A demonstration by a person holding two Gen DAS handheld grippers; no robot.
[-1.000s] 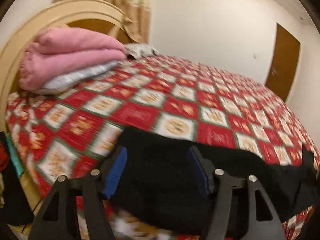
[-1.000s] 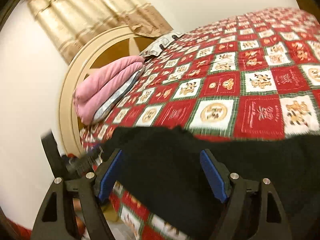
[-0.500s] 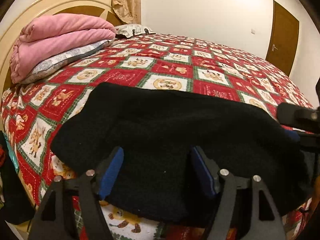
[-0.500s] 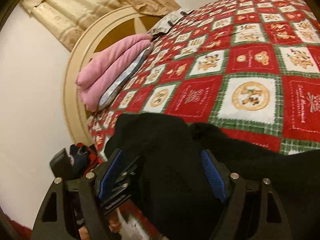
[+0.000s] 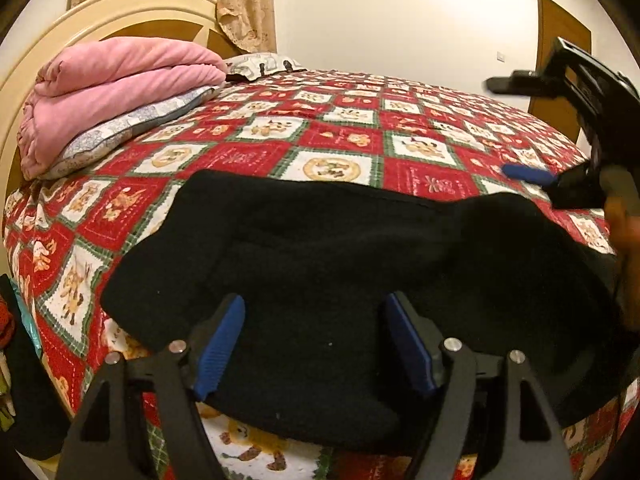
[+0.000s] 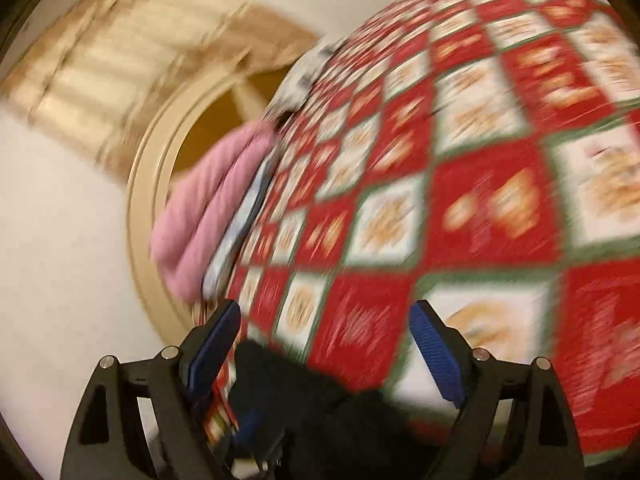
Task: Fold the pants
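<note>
Black pants (image 5: 328,264) lie folded in a wide band across the near edge of the bed. My left gripper (image 5: 316,340) is open, its blue pads above the pants' near part, holding nothing. My right gripper (image 6: 324,344) is open and empty; it shows in the left wrist view (image 5: 560,128) lifted above the pants' right end. In the blurred right wrist view only a bit of the pants (image 6: 304,400) shows at the bottom.
A red, white and green patterned quilt (image 5: 360,136) covers the bed. A folded pink blanket (image 5: 116,88) lies on a pillow at the headboard (image 5: 80,24), far left. A brown door (image 5: 560,56) stands far right. Dark items (image 5: 16,344) hang beside the bed's left edge.
My right gripper has lifted up and away from the pants, swinging fast. My left gripper has stayed open over the pants. The pants lie flatter on the bed.
</note>
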